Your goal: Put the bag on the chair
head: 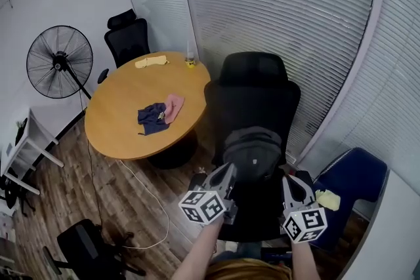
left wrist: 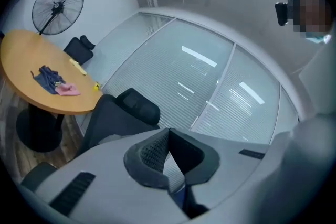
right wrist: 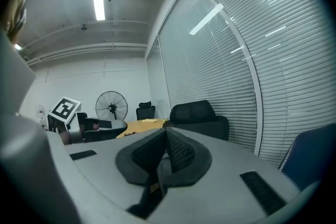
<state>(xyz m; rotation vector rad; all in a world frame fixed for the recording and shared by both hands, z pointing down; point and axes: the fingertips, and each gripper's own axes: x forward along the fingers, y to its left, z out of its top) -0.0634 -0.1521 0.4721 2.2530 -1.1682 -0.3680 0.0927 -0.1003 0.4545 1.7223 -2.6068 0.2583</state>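
Nearby, left hand-held gripper (head: pixel 230 172): jaws shut, pads pressed together in its own view (left wrist: pixel 168 131); nothing I can make out between them; tips at the bag's left side.
Right hand-held gripper (head: pixel 287 180): jaws likewise closed pad to pad (right wrist: pixel 166 131); no held thing discernible; tips just beside the bag's right side.
Bag (head: pixel 252 151): dark grey, resting on the chair seat against the backrest, between the two grippers.
Chair (head: pixel 252 101): black office chair with headrest, facing the person.
Blue seat (head: pixel 351 174): to the right, with a yellow cloth (head: pixel 328 200) at its near edge.
Bench (head: pixel 121 124): round, wooden, left of the chair.
On the bench: dark blue cloth (head: pixel 152 117) touching a pink cloth (head: pixel 174 107); a yellow item (head: pixel 151 62) at the far edge.
Second black chair (head: pixel 128 39): beyond the bench.
Fan (head: pixel 59 62): standing at the far left.
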